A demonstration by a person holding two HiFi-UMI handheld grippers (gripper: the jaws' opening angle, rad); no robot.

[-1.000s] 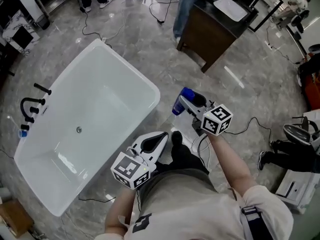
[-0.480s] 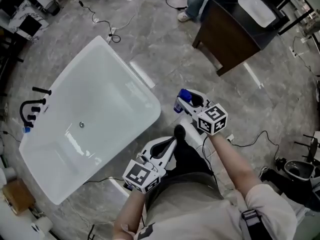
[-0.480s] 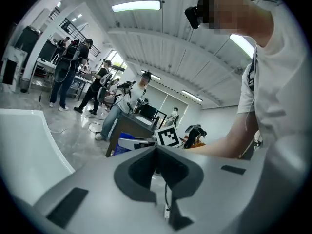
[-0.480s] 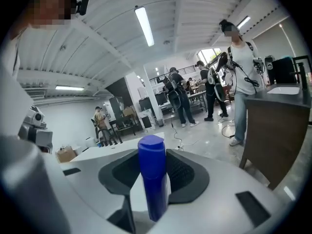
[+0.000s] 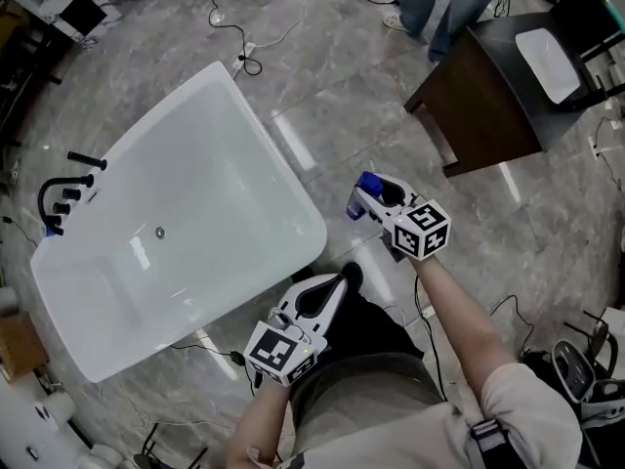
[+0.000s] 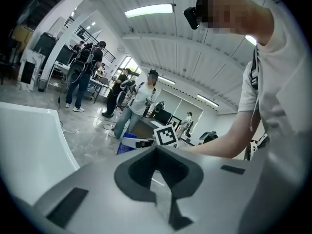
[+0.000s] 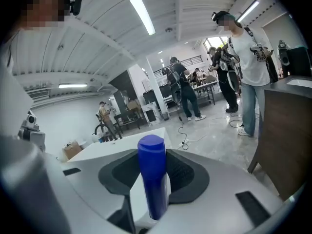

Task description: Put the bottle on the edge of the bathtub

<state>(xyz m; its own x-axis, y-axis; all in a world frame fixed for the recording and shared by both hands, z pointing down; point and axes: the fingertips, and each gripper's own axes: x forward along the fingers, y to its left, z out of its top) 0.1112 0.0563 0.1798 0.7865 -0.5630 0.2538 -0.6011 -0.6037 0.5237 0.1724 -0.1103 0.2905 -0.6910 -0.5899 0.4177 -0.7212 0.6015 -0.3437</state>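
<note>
You're pinching the bottle in your right gripper above bare floor, beside the tub's rim, with the cabinet well apart. Your left gripper is hanging pressed together, empty. Only the right gripper view is showing the bottle's full length between the jaws.

- A big lab or test hall, not a home.
- A loose bathtub stands on grey stone floor, left of the right gripper, with cables beyond.
- Ahead of that gripper are a dark cabinet and people under strip lights.
</note>
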